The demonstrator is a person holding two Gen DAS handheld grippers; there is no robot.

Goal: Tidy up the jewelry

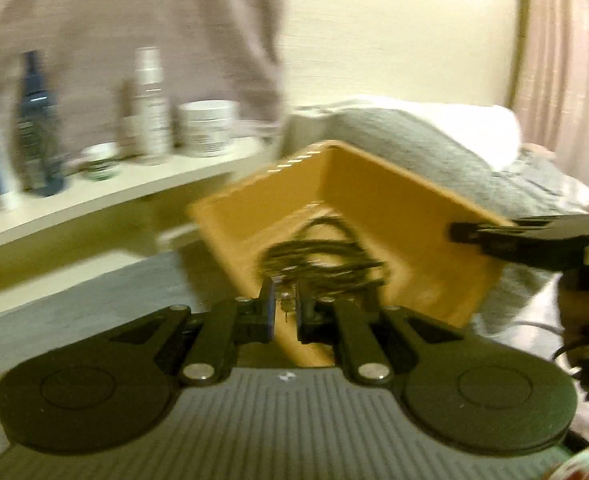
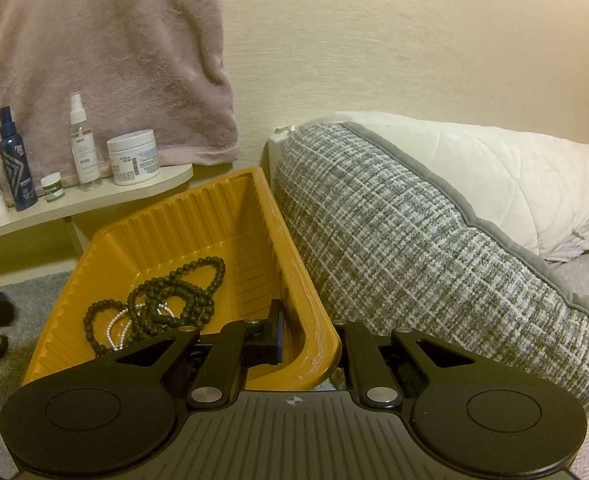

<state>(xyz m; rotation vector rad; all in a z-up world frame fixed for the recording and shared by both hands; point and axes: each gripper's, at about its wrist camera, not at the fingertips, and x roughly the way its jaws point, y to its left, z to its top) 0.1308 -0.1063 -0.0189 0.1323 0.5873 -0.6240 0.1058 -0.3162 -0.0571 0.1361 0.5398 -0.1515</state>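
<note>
Right hand-held gripper [image 2: 308, 336] clamps near-right rim of tilted yellow tray [image 2: 198, 216]; black bead necklace [image 2: 162, 300] and pearl strand [image 2: 118, 330] inside. Left hand-held gripper [image 1: 284, 306] pinches small earring-like piece [image 1: 285, 303], blurred. Risk: tray tips, beads slide out.
</note>
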